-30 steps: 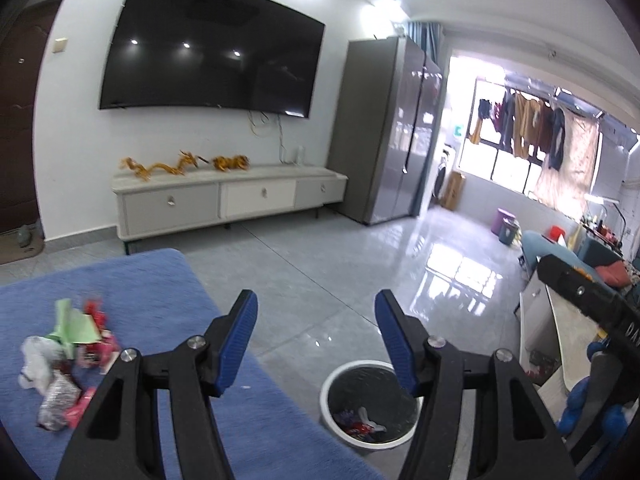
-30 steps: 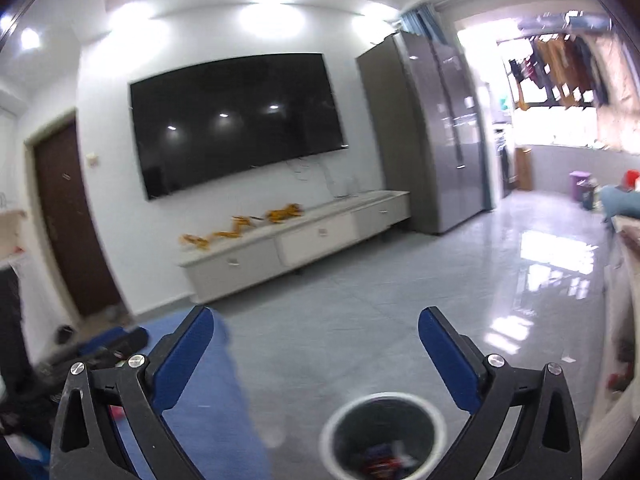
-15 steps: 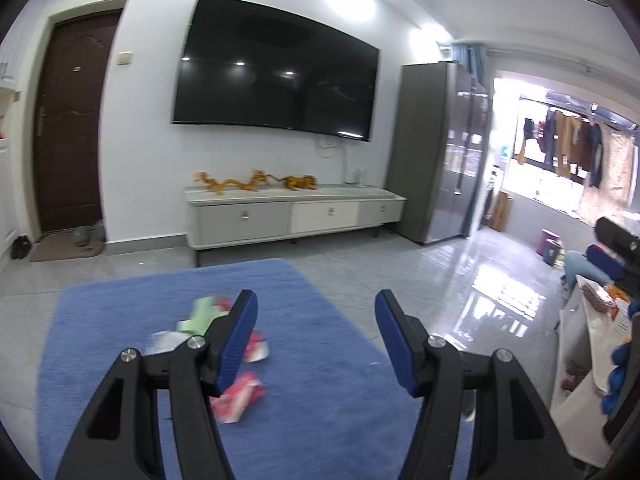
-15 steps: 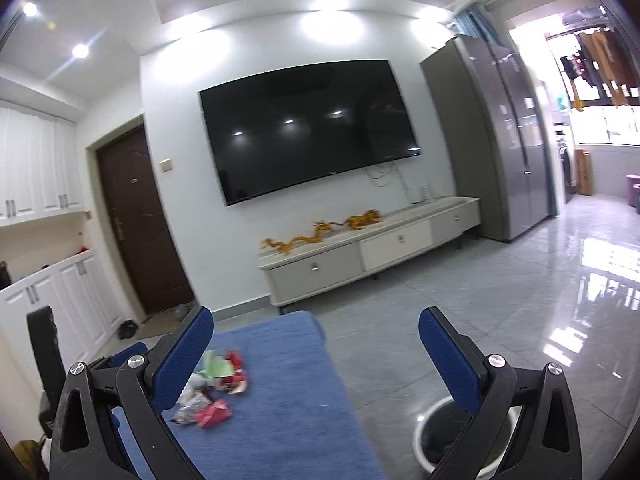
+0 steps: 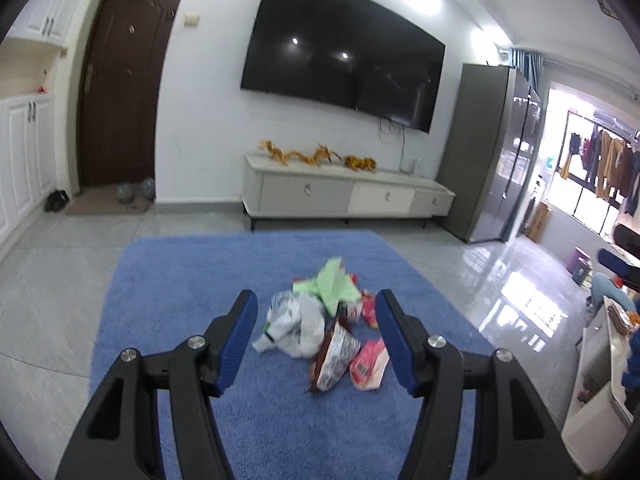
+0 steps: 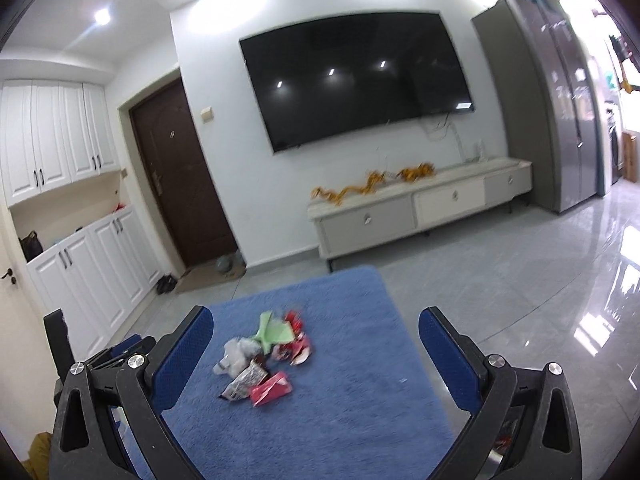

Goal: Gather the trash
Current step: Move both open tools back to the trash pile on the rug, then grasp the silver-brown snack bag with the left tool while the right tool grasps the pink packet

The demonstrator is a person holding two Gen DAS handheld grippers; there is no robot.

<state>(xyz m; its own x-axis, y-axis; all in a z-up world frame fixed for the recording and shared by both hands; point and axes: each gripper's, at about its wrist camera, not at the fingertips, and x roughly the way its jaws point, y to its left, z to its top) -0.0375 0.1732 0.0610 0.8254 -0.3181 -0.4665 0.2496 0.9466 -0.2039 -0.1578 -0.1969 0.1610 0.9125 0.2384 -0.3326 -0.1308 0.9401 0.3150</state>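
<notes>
Trash pile (image 5: 328, 318) sits near the middle of the blue rug (image 5: 168, 280) — green paper (image 5: 330, 284) on top at the far side, white plastic bag (image 5: 298, 322) on its left, foil snack wrapper (image 5: 334, 354) and pink packet (image 5: 370, 364) nearest you. Your left hand-held gripper (image 5: 316, 340) is spread wide, empty, framing the pile but above it. Your right hand-held gripper (image 6: 316, 354) — also wide apart, empty, pile between its fingers in view. TV cabinet (image 5: 344, 198) stands behind the rug against the wall.

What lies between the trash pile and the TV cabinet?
Only bare blue rug, then grey floor tile, separates the trash pile from the TV cabinet; both wrist views show it.
</notes>
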